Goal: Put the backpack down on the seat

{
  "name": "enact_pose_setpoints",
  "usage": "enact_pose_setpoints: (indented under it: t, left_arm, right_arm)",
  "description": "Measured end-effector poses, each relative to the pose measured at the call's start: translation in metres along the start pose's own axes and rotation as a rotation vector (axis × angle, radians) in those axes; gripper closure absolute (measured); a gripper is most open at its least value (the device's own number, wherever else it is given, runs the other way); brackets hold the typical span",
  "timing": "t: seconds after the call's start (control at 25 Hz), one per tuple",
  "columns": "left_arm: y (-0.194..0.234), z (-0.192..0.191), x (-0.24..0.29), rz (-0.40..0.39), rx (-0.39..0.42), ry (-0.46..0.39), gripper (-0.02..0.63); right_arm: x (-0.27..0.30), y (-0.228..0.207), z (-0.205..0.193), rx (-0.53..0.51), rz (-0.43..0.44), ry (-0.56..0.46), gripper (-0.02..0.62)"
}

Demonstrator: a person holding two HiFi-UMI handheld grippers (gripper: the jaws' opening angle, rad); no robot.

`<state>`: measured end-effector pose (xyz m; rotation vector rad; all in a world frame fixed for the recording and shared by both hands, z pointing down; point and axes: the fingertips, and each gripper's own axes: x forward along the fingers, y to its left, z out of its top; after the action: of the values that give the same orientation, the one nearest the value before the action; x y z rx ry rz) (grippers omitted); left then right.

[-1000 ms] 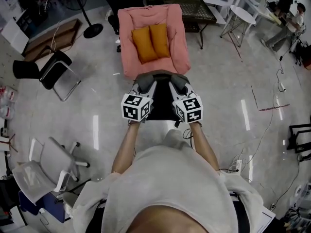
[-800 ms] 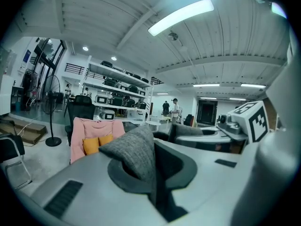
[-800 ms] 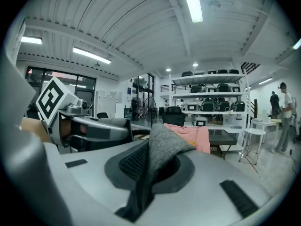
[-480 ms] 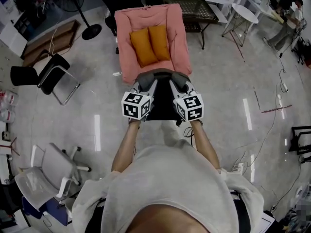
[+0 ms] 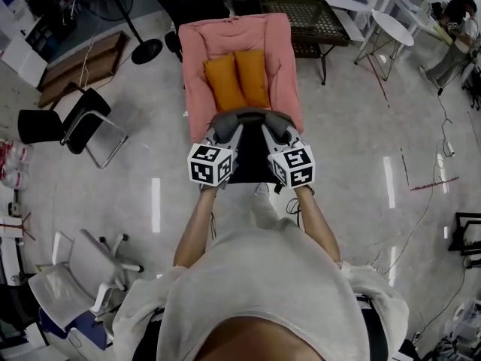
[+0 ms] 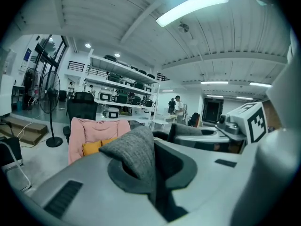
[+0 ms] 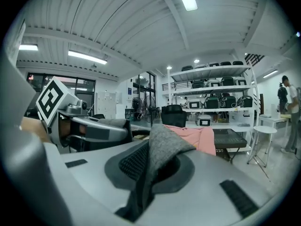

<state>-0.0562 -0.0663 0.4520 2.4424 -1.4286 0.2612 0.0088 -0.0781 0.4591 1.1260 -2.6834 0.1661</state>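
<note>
A dark backpack [image 5: 250, 164] with grey shoulder straps hangs in front of me, just before the front edge of a pink armchair [image 5: 197, 66]. Two orange cushions [image 5: 239, 79] lie on the armchair's seat. My left gripper [image 5: 225, 133] is shut on the left grey strap [image 6: 134, 150]. My right gripper [image 5: 277, 131] is shut on the right grey strap [image 7: 161, 149]. Both gripper views look over the straps toward the pink armchair [image 6: 94, 127] [image 7: 201, 136]. The backpack's lower part is hidden behind the marker cubes and my arms.
A black folding chair [image 5: 64, 122] stands on the floor at left and a fan stand [image 5: 143, 47] behind it. A dark lattice table [image 5: 310, 17] and a round white table [image 5: 391, 30] lie beyond the armchair. A white office chair [image 5: 71, 273] is at lower left; cables trail at right.
I have walked toward the pink armchair, which now sits closer under the backpack. Both grippers keep their hold on the straps in the same pose.
</note>
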Motion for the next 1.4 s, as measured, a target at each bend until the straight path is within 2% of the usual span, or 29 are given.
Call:
enact_pose_setpoints:
  t: [0.48,0.76,1.12,1.4]
  left_arm:
    - [0.084,0.053,0.11,0.064,-0.035,0.005,0.575]
    - [0.121,0.071,0.161,0.092,-0.051,0.005,0.577]
    - [0.152,0.079,0.207,0.111,-0.071,0.014,0.577]
    - [0.167,0.071,0.216,0.119,-0.094,0.041,0.576]
  right_arm:
    - [0.115,-0.091,0.036,-0.009,0.07,0.011,0.569]
    - [0.167,-0.132,0.045,-0.02,0.104,0.017,0.569]
    - [0.21,-0.167,0.044,-0.011,0.129,0.034,0.569]
    - [0.23,-0.172,0.037,0.0,0.145,0.054,0.569]
